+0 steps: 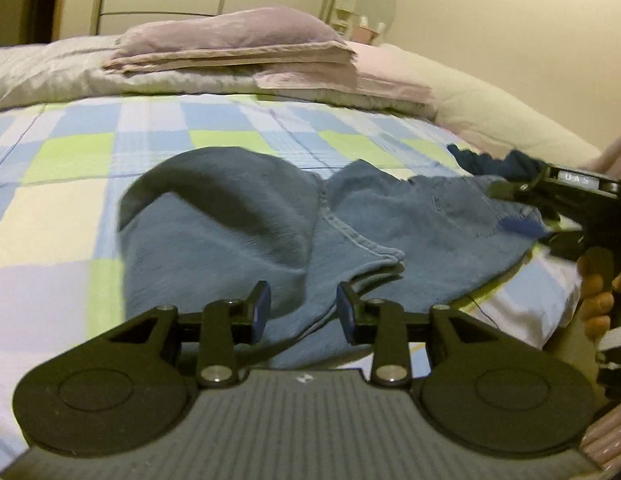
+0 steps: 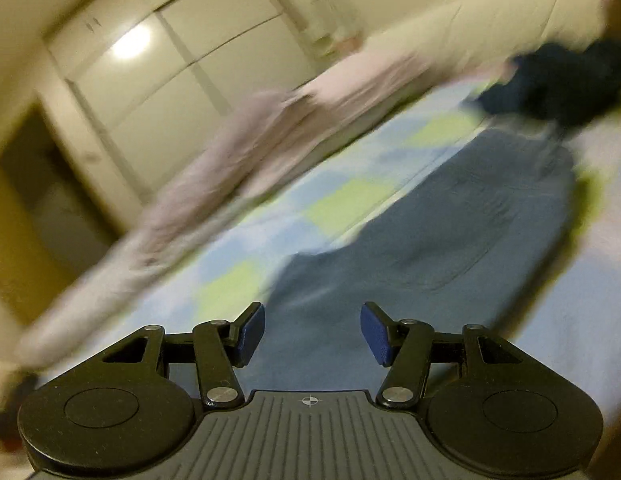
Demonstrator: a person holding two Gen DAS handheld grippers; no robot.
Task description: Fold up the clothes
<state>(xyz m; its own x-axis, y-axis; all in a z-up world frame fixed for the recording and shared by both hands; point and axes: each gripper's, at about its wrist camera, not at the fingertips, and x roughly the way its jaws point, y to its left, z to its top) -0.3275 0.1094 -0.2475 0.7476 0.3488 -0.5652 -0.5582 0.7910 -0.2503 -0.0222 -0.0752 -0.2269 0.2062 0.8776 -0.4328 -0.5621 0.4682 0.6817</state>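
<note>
A pair of blue jeans (image 1: 350,224) lies crumpled on the checked bed cover (image 1: 70,160), with one leg doubled back over itself at the left. My left gripper (image 1: 304,310) is open just above the near hem of the jeans, and nothing sits between its blue pads. A hand holds my right gripper (image 1: 526,216) at the right edge of the jeans. In the blurred right wrist view, that right gripper (image 2: 313,334) stands open over the jeans (image 2: 430,232), holding nothing.
A dark navy garment (image 1: 490,160) lies bunched beyond the jeans, and shows as a navy garment (image 2: 558,80) in the right wrist view. Folded lilac and pink bedding (image 1: 238,48) is stacked at the far side of the bed. White wardrobe doors (image 2: 170,80) stand behind it.
</note>
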